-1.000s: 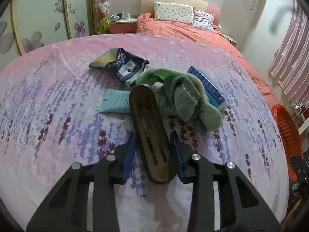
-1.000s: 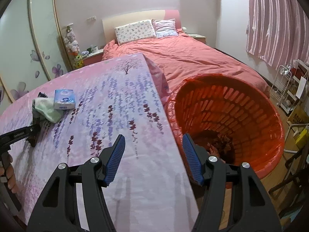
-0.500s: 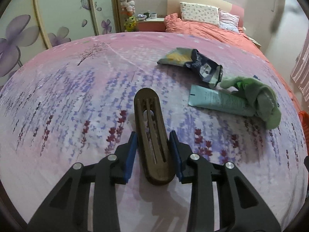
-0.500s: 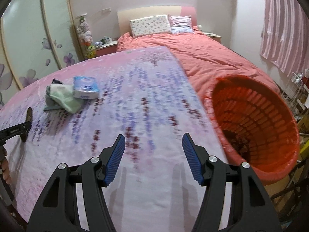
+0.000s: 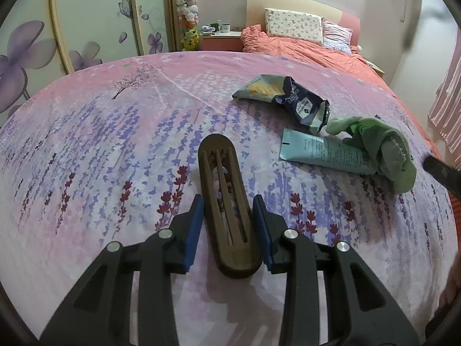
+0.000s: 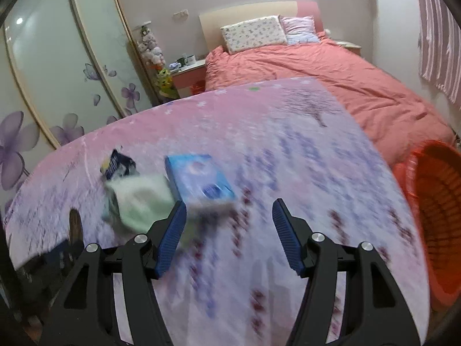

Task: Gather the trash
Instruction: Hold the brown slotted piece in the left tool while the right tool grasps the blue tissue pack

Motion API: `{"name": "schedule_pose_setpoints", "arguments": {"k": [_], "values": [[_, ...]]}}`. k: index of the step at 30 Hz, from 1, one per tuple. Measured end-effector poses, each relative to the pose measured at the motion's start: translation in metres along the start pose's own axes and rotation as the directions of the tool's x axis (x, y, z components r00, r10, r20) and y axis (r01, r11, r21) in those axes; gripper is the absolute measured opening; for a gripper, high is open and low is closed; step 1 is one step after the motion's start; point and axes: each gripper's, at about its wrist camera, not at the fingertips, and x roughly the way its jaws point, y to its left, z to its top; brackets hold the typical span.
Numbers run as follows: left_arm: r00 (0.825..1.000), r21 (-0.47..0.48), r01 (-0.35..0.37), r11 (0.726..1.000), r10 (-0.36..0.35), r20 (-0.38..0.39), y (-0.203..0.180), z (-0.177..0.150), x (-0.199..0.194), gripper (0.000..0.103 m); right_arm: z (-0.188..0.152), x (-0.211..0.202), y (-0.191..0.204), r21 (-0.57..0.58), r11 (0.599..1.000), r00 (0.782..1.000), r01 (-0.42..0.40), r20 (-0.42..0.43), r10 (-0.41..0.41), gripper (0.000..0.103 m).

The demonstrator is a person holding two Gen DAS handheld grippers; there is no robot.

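Observation:
My left gripper (image 5: 228,199) is shut on a brown slotted oval holder (image 5: 222,178), held low over the lavender-print cloth (image 5: 86,144). To its right lie a crumpled chip bag (image 5: 283,98), a pale blue tube (image 5: 325,151) and a green sock (image 5: 386,150). In the blurred right wrist view, my right gripper (image 6: 229,204) has its jaws opening with nothing between them. A blue tissue pack (image 6: 198,178) lies just ahead of its left finger, beside the sock (image 6: 141,199) and the chip bag (image 6: 116,165).
An orange laundry-style basket (image 6: 432,207) stands on the floor off the table's right edge. Behind the table are a bed with a coral quilt (image 6: 331,72) and a wardrobe with flower-print doors (image 5: 86,23). A striped curtain (image 6: 438,28) hangs at the right.
The left gripper carried the brown holder leftward, away from the pile. The right gripper swung left from over the basket to the tissue pack, and its jaws widened a little.

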Motion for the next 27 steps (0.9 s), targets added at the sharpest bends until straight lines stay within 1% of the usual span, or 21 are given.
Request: {"name": "schedule_pose_setpoints", "arguments": {"k": [1, 2, 7, 8, 9, 12, 14, 16, 20, 21, 22, 24, 26, 27], "values": [[1.000, -0.001, 0.001, 1.000, -0.001, 0.000, 0.000, -0.001, -0.001, 0.035, 0.005, 0.008, 0.004, -0.001, 1.000, 1.000, -0.003, -0.011, 0.003, 0.068], [1.000, -0.003, 0.004, 1.000, -0.004, 0.000, 0.000, -0.001, -0.001, 0.035, 0.009, 0.017, 0.009, -0.004, 1.000, 1.000, -0.004, -0.026, 0.004, 0.068], [1.000, -0.020, 0.027, 0.999, -0.027, 0.003, 0.004, -0.001, -0.001, 0.035, 0.012, 0.046, 0.017, -0.019, 1.000, 0.993, 0.014, -0.118, -0.016, 0.068], [1.000, -0.023, 0.031, 0.999, -0.031, 0.004, 0.005, -0.001, -0.001, 0.035, 0.010, 0.047, 0.018, -0.020, 1.000, 0.992, 0.013, -0.127, -0.016, 0.067], [0.999, -0.025, 0.035, 0.999, -0.035, 0.004, 0.005, -0.001, -0.001, 0.035, 0.009, 0.045, 0.019, -0.033, 0.999, 0.993, 0.020, -0.113, -0.024, 0.061], [0.999, -0.031, 0.042, 0.999, -0.042, 0.006, 0.006, -0.002, -0.002, 0.035, 0.004, 0.038, 0.021, -0.054, 0.998, 0.994, 0.044, -0.098, -0.050, 0.058], [0.999, -0.033, 0.045, 0.998, -0.045, 0.006, 0.006, -0.002, -0.002, 0.035, -0.003, 0.029, 0.017, -0.054, 0.995, 0.993, 0.078, -0.080, -0.082, 0.057], [0.999, -0.037, 0.049, 0.998, -0.049, 0.007, 0.007, -0.002, -0.003, 0.035, -0.012, 0.016, 0.008, -0.048, 0.990, 0.988, 0.136, -0.060, -0.139, 0.057], [0.999, -0.039, 0.052, 0.998, -0.051, 0.007, 0.007, -0.002, -0.003, 0.035, -0.031, -0.010, -0.014, -0.034, 0.965, 0.965, 0.259, -0.046, -0.260, 0.057], [0.999, -0.039, 0.052, 0.998, -0.051, 0.007, 0.007, -0.002, -0.003, 0.035, -0.035, -0.015, -0.018, -0.029, 0.962, 0.961, 0.271, -0.048, -0.272, 0.058], [0.999, -0.039, 0.052, 0.998, -0.052, 0.007, 0.007, -0.002, -0.003, 0.035, -0.041, -0.022, -0.022, -0.023, 0.962, 0.961, 0.271, -0.050, -0.271, 0.059], [0.999, -0.039, 0.052, 0.998, -0.051, 0.007, 0.007, -0.002, -0.003, 0.035, -0.053, -0.032, -0.026, -0.027, 0.972, 0.970, 0.235, -0.060, -0.236, 0.059], [0.999, -0.038, 0.050, 0.998, -0.050, 0.007, 0.007, -0.002, -0.003, 0.035, -0.059, -0.036, -0.027, -0.040, 0.981, 0.979, 0.191, -0.063, -0.193, 0.068], [0.999, -0.037, 0.050, 0.998, -0.050, 0.007, 0.007, -0.002, -0.003, 0.035, -0.060, -0.038, -0.027, -0.045, 0.981, 0.980, 0.187, -0.057, -0.189, 0.072]]}}
